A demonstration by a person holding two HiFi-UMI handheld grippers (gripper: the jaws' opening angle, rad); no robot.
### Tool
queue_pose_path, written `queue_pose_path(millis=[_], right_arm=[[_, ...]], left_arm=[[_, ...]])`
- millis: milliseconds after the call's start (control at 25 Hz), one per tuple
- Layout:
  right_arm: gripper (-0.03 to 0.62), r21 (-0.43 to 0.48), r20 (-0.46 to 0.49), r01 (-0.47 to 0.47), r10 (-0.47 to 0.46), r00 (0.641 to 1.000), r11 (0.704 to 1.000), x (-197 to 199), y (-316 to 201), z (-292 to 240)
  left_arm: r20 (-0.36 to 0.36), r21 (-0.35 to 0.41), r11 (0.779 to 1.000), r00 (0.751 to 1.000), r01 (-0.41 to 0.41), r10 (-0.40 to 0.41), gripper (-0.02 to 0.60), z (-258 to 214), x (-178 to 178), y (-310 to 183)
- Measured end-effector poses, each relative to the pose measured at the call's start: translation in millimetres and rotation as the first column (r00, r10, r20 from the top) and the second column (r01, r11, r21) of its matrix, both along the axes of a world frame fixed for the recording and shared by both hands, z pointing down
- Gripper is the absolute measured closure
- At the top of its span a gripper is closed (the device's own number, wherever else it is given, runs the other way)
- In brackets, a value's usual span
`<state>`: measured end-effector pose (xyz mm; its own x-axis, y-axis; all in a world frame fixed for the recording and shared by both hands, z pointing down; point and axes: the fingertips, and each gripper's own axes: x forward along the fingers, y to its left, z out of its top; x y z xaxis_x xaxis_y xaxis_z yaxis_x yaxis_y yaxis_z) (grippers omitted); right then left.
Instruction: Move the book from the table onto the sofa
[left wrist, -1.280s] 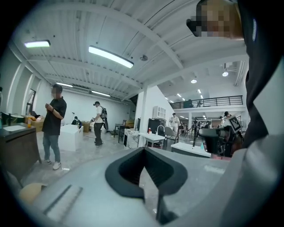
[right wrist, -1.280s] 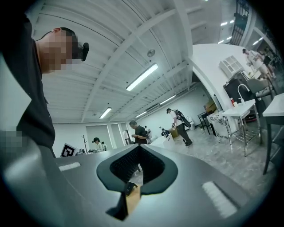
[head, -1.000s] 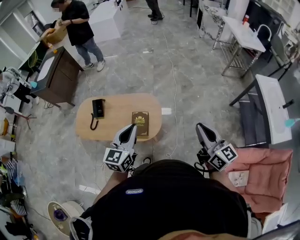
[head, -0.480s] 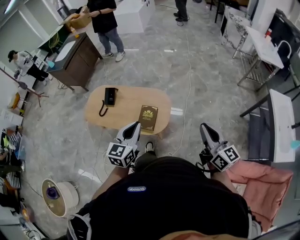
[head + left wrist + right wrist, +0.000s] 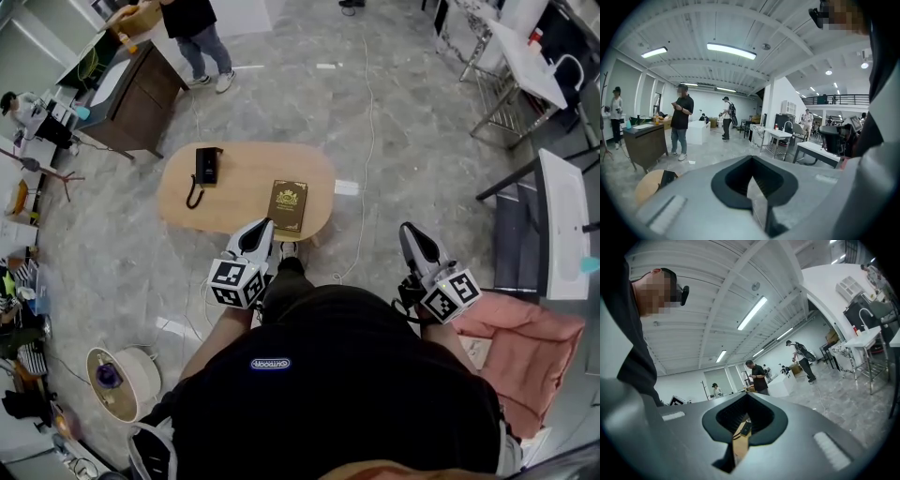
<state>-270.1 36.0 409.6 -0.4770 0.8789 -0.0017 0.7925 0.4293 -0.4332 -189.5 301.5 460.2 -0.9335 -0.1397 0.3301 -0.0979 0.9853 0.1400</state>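
While both pairs of jaws are resting closed with nothing between them, the left gripper [image 5: 266, 225] is hovering at the near edge of the oval light-wood table [image 5: 246, 192] and the right gripper [image 5: 406, 229] is off to its right. Judged step: the approach. Next, the jaws need opening and lowering. The dark brown, gold-embossed hardcover book [image 5: 288, 205] is lying flat and closed at the table's near right end.
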Motion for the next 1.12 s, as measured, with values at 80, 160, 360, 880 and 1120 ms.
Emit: queue_pose_path(millis=[80,160,360,880,1120], right_arm=[[0.563,0.018,-0.008,-0.014,0.014,1.0,1.0,-5,4,8],[0.563,0.041,-0.018,-0.027,0.028,0.999,0.999,-10,9,19],[0.563,0.122,-0.061,-0.038,0.046,0.997,0.992,-29,43,52],[0.563,0.329,-0.22,0.129,-0.057,0.974,0.936,-95,201,170],[0.563,0.37,-0.32,0.233,-0.112,0.941,0.899,-98,256,239]], left_arm=[[-0.011,0.002,1.0,1.0,-0.005,0.005,0.577,11,-8,8],[-0.026,0.007,1.0,1.0,-0.011,0.012,0.577,25,-16,17],[-0.084,0.035,0.999,0.996,-0.019,0.022,0.577,63,-36,54],[-0.259,0.034,0.997,0.963,-0.076,0.082,0.577,168,-101,157],[-0.367,0.037,0.989,0.919,-0.14,0.144,0.577,218,-107,170]])
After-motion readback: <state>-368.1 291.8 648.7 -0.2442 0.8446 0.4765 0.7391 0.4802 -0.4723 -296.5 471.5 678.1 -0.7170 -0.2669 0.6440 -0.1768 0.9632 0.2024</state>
